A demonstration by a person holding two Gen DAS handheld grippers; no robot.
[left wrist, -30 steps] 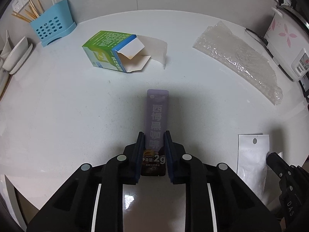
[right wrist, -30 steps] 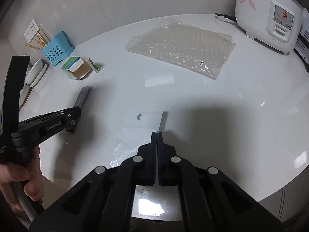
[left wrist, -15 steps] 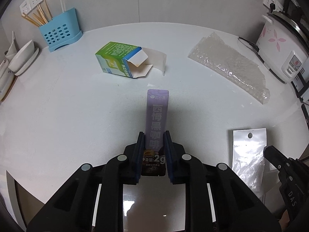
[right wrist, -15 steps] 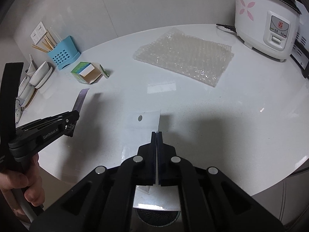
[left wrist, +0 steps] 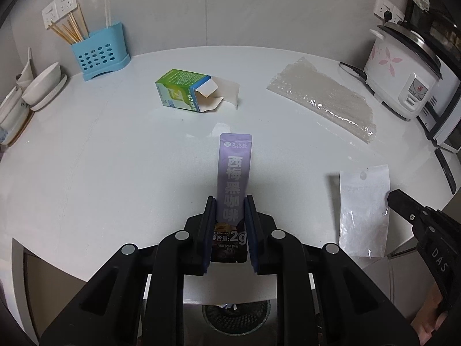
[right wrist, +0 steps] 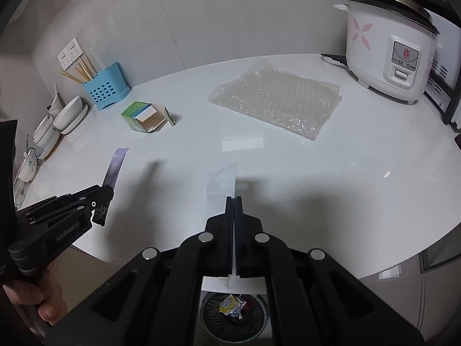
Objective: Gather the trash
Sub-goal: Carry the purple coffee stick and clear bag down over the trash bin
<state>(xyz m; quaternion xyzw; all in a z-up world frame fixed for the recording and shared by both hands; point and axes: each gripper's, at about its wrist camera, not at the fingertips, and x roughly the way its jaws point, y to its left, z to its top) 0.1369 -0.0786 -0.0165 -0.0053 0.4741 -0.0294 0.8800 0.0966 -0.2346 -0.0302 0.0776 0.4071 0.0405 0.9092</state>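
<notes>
My left gripper point(left wrist: 230, 201) is shut on a purple coffee sachet point(left wrist: 234, 173), held in the air at the near edge of the white counter point(left wrist: 115, 158); it also shows in the right wrist view point(right wrist: 115, 170). My right gripper point(right wrist: 234, 199) is shut on a clear plastic bag point(right wrist: 220, 184), also seen in the left wrist view point(left wrist: 363, 207), lifted off the counter. A black mesh trash bin point(right wrist: 233, 314) with wrappers inside stands on the floor below both grippers. An open green box point(left wrist: 184, 90) and a sheet of bubble wrap point(left wrist: 322, 101) lie on the counter.
A blue utensil holder point(left wrist: 98, 54) and white bowls point(left wrist: 43, 86) stand at the back left. A white rice cooker point(left wrist: 403, 77) with its cord stands at the back right, next to a dark appliance point(right wrist: 443, 92).
Both grippers have drawn back and up from the counter with their items. The plastic bag has left the surface and the trash bin has come into view below.
</notes>
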